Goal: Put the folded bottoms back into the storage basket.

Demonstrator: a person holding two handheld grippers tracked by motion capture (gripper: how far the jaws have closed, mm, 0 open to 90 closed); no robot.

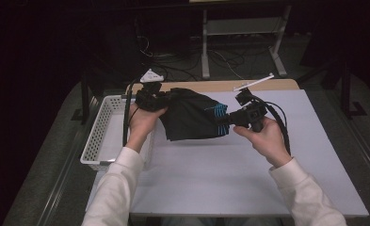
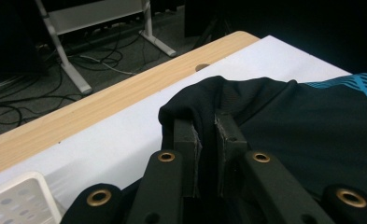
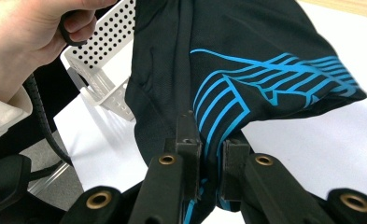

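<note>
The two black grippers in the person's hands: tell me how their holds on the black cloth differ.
The left gripper pinches a plain black edge of the black cloth with blue stripes, while the right gripper pinches the part printed with blue stripes. In the high view the left gripper grips beside the white perforated basket; the right one grips over the white tabletop. Both are shut on the cloth.

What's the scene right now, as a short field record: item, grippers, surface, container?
item: black garment with blue line print, held up between both grippers
left gripper: shut on a plain black edge of the garment
right gripper: shut on the printed end
surface: white table top, wooden strip along the far edge
container: white perforated basket at the table's left side, beside the left hand
</note>
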